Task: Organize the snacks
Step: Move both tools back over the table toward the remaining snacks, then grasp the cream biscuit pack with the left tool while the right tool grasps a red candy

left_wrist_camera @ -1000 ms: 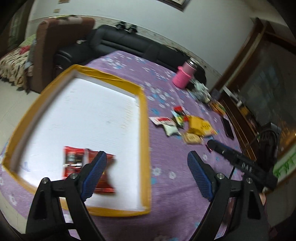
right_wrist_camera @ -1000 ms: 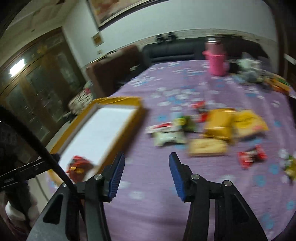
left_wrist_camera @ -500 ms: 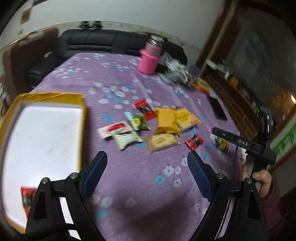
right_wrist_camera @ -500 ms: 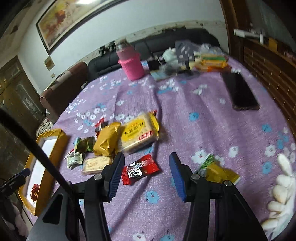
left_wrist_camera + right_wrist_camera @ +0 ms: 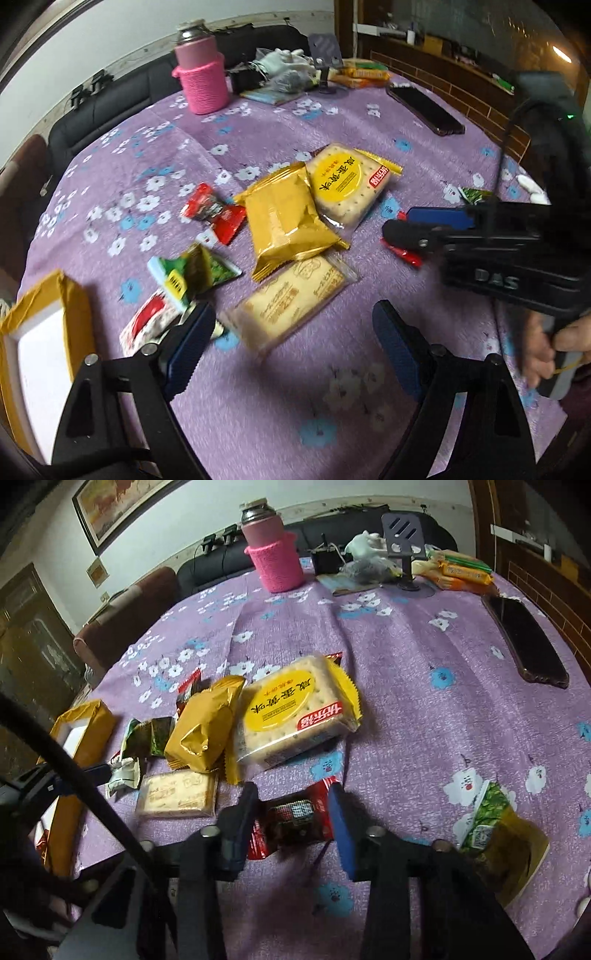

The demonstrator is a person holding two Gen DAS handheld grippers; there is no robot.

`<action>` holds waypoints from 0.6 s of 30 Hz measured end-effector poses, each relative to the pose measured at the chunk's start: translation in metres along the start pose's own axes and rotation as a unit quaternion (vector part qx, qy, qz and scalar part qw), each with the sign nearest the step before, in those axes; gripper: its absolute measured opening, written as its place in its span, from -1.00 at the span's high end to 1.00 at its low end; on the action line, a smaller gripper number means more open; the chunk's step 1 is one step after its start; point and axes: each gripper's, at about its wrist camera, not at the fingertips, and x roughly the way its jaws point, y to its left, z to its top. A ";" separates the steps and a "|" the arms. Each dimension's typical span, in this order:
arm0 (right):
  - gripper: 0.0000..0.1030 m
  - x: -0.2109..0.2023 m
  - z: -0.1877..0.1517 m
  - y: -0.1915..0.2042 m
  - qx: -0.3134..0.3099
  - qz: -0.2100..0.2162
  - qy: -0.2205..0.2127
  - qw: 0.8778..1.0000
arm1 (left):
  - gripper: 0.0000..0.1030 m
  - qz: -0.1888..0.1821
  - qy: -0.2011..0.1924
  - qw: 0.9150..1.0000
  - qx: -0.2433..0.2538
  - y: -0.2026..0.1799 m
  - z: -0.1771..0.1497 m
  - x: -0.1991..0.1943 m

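The right tool [image 5: 291, 821] straddles the red snack packet [image 5: 293, 819] on the purple tabletop [image 5: 424, 686], jaws apart, not yet pinching. It should close squarely across the packet's middle. The left tool [image 5: 291, 354] waits open.

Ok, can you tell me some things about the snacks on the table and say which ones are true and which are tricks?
1. The right gripper has its fingers on either side of a small red snack packet. True.
2. The pink bottle lies on its side. False: it stands upright.
3. The gold packet partly overlaps the round-label cracker pack. True.
4. The left gripper holds a snack. False: it is open, holding nothing.
5. The phone sits in the yellow tray. False: it lies on the purple tablecloth.
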 end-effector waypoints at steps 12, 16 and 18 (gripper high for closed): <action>0.90 -0.007 0.000 -0.020 0.044 0.068 0.019 0.997 | 0.07 -0.002 0.032 0.998 0.045 -0.015 0.004 0.021; 0.73 -0.008 0.001 -0.031 0.075 0.088 0.022 0.993 | 0.16 -0.037 0.034 0.999 0.018 -0.008 0.000 0.012; 0.52 -0.009 0.002 -0.029 0.073 0.087 0.018 0.993 | 0.14 -0.023 0.028 0.999 0.023 -0.010 0.000 0.014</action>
